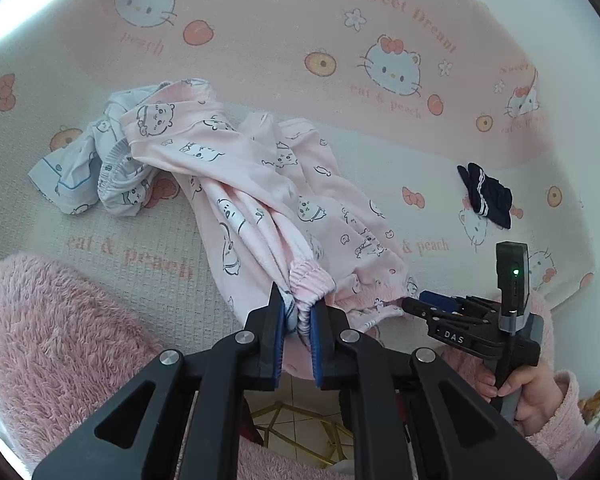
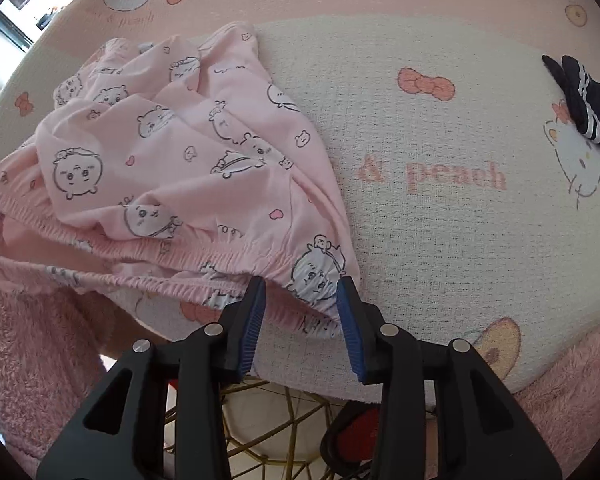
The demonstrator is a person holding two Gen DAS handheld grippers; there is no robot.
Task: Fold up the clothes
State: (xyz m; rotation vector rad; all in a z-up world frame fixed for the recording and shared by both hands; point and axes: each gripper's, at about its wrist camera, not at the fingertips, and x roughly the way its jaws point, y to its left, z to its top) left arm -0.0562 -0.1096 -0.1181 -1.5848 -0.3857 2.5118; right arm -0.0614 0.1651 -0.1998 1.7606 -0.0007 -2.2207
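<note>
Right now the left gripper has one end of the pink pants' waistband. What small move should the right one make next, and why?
Probably close the right gripper on the waistband. Its jaws stand apart with the elastic corner of the pink pants between them, pads not yet pressing, while the left gripper is already shut on bunched elastic. With both ends held, the pants could likely be pulled flat on the blanket.

1. A bed sheet (image 2: 440, 128), cream and pink, printed with cartoon cats, bows and peaches, fills the scene.
2. Bright window light (image 1: 28, 4) is seen beyond the sheet's far left corner.
3. Pale floor tiles with gold lines (image 1: 300, 420) are seen below the sheet's near edge.
</note>
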